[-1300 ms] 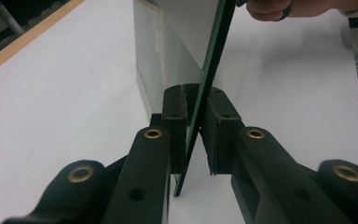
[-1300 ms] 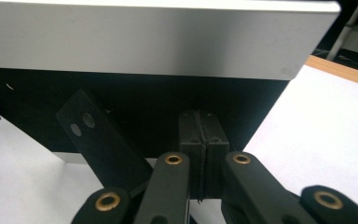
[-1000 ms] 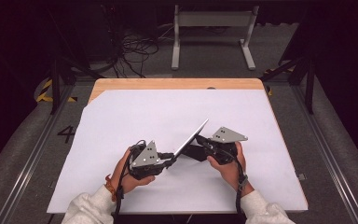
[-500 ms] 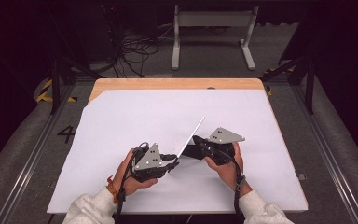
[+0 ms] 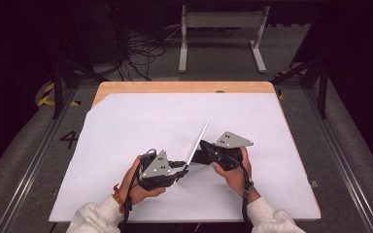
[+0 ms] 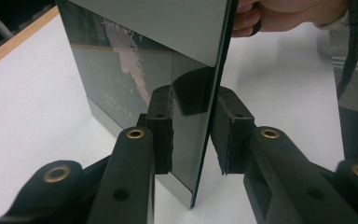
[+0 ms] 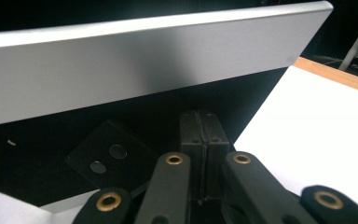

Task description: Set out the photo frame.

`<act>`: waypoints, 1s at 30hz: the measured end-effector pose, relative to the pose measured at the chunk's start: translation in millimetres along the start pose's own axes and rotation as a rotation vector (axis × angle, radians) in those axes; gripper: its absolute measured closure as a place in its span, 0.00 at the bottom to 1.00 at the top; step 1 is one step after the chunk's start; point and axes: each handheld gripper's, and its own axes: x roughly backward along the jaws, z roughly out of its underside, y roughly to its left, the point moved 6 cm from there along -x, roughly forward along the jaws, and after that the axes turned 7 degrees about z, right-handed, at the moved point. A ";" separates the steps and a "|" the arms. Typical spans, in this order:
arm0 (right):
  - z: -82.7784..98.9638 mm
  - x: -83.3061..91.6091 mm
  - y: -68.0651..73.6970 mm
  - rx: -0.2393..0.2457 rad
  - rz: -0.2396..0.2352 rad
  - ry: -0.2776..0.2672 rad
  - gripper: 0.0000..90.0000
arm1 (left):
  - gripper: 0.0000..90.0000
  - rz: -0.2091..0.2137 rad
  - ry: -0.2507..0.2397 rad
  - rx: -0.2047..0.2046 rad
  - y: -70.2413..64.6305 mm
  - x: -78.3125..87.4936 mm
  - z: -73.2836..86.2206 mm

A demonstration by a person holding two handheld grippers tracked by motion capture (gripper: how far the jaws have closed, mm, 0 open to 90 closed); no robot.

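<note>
A thin flat panel [image 5: 200, 138] stands on edge on the white table cover [image 5: 141, 126], between my two hands. It has a dark glossy face [image 6: 135, 56] and a silver band [image 7: 144, 65]. My left gripper [image 5: 184, 167] straddles its near lower edge. In the left gripper view [image 6: 195, 95] the jaws have just been opening, with the panel between the pads [image 6: 228, 130] and a slim gap on the right side. My right gripper [image 5: 201, 145] is shut on nothing. Its closed fingertips [image 7: 199, 114] point at the panel's dark face from the right.
A strip of wooden tabletop [image 5: 184, 87] shows along the cover's far edge. On the floor behind stand a grey metal frame [image 5: 221, 19] and a tangle of cables [image 5: 141, 53]. Rails run along both sides of the table.
The panel's top edge has drifted slightly left. Both hands stay where they were.
</note>
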 end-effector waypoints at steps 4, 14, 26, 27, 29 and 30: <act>0.0 0.9 0.0 0.011 0.004 0.002 1.00 | 0.78 0.000 0.000 -0.002 0.0 0.2 0.0; 0.4 9.8 -10.5 0.001 0.012 -0.006 1.00 | 0.90 0.009 0.023 -0.006 -1.3 20.5 11.7; -6.3 -0.7 -10.0 -0.034 -0.018 -0.035 1.00 | 0.99 0.037 0.027 0.038 3.3 3.9 15.0; -6.0 -1.9 -10.4 -0.029 -0.016 -0.030 1.00 | 0.99 0.037 0.029 0.035 2.9 3.6 14.9; -6.0 -3.2 -10.0 -0.032 -0.018 -0.030 1.00 | 1.00 0.035 0.030 0.033 1.4 2.6 14.2; -5.8 -3.9 -9.5 -0.029 -0.020 -0.028 1.00 | 1.00 0.036 0.028 0.030 0.9 2.0 13.8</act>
